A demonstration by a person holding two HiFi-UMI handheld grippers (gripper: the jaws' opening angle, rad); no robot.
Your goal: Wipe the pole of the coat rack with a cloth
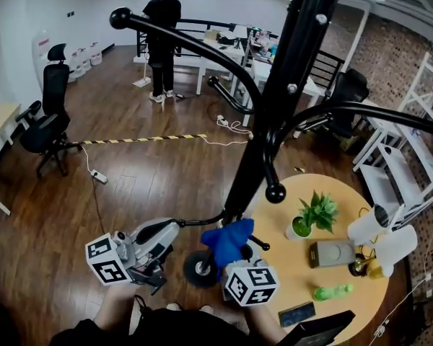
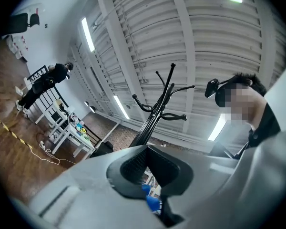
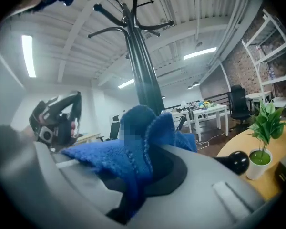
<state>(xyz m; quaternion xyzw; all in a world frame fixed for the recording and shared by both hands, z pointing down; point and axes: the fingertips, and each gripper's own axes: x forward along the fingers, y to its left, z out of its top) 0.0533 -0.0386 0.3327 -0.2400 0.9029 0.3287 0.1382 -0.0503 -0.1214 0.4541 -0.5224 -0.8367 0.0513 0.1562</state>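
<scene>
Head view: the right hand-held gripper (image 1: pixel 234 256) pinches a blue cloth (image 1: pixel 224 238) low against the black pole (image 1: pixel 274 99), near where the pole drops out of sight behind the cloth. The left hand-held gripper (image 1: pixel 175 227) points at the pole from the left, well apart from the cloth. A round counter (image 1: pixel 303 186) stands to the right. The wipe looks to be at its low end. I judge the next move calls for pressing the cloth onto the pole and sliding it upward, steering round the hooks. The pole's foot is hidden, and its top is cut off.

Left gripper view: the left hand-held gripper (image 2: pixel 150 168) has its jaws pressed together with nothing between them. A slit below shows a scrap of the cloth (image 2: pixel 153 202) beyond. The pole (image 2: pixel 155 116) rises behind the jaws, which hide its lower part.

Right gripper view: the right hand-held gripper (image 3: pixel 148 171) is clamped on the bunched cloth (image 3: pixel 133 142), which spills over both jaws. The pole (image 3: pixel 145 80) stands just behind the cloth. Whether cloth and pole actually touch cannot be told here, since the folds cover the meeting point.
</scene>
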